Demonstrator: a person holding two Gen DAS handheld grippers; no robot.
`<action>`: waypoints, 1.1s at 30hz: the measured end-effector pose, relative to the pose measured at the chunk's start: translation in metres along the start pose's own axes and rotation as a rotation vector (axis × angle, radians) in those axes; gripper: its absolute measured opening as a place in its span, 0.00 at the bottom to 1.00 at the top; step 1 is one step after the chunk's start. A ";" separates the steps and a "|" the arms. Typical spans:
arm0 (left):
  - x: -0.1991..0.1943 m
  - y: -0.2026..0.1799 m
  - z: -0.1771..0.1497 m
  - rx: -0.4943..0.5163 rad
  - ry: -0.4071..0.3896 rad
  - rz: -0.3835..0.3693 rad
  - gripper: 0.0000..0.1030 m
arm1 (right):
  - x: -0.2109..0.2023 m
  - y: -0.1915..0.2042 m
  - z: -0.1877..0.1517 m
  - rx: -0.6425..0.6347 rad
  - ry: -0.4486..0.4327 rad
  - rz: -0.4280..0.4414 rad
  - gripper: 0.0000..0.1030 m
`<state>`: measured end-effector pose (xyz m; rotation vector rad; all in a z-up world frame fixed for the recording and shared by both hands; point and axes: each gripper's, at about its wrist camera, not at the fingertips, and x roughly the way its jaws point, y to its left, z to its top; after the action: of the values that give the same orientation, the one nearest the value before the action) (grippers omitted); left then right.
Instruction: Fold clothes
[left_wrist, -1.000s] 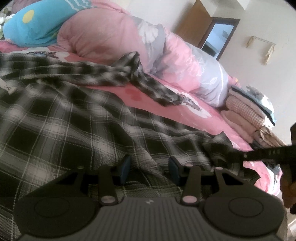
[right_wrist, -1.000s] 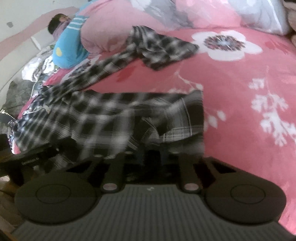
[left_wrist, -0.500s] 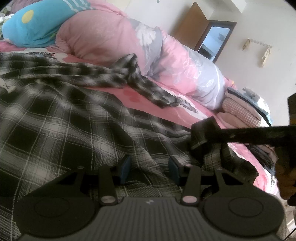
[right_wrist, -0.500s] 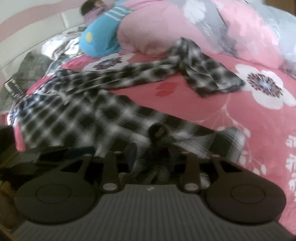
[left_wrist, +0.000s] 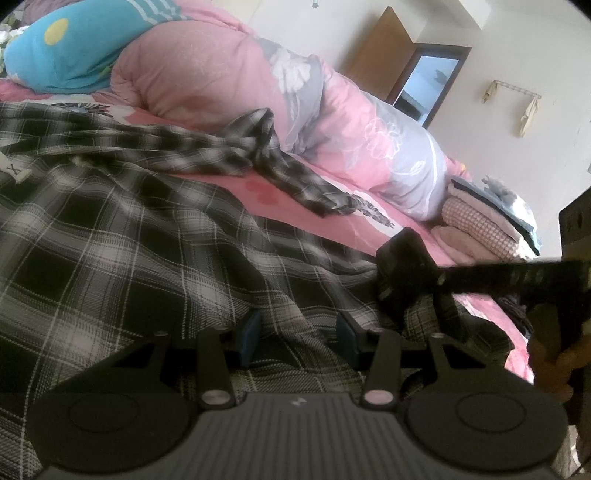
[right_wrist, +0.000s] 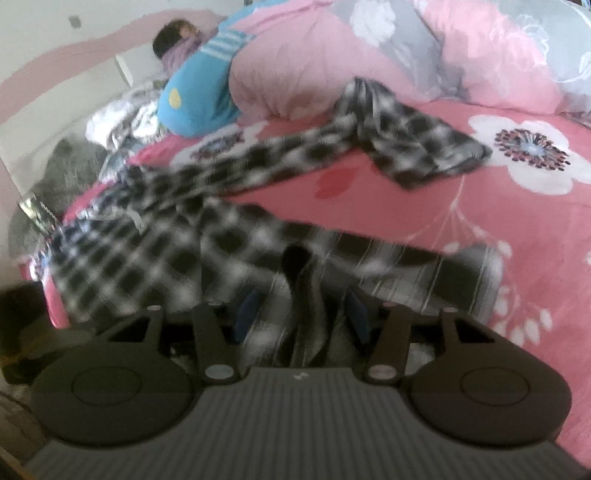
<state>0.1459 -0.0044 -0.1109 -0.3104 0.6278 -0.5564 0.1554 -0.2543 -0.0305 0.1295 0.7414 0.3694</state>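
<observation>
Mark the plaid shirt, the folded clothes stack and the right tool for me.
plaid shirt (left_wrist: 140, 258): left wrist view, on the spread body panel.
folded clothes stack (left_wrist: 480, 221): left wrist view, on the pink checked layer.
right tool (right_wrist: 301, 314): right wrist view, midway between its fingertips.

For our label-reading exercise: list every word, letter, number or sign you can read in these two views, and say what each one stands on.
"X": on the white tag sewn to the black-and-white plaid shirt, seen in the left wrist view.
Pale markings on the right gripper's dark arm in the same view: too blurred to read.
Right wrist view: motion-blurred, no readable text.
</observation>
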 end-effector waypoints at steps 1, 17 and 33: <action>0.000 0.000 0.000 0.000 0.000 -0.001 0.45 | 0.002 0.005 -0.003 -0.028 0.006 -0.017 0.50; -0.001 -0.001 0.000 0.004 -0.002 0.002 0.45 | -0.006 0.046 -0.008 -0.282 -0.099 -0.218 0.37; -0.001 -0.001 -0.001 0.008 -0.005 0.002 0.45 | -0.049 -0.036 0.010 -0.077 -0.166 -0.284 0.04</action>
<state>0.1443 -0.0049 -0.1113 -0.3037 0.6208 -0.5556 0.1394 -0.3056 -0.0008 -0.0181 0.5704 0.1144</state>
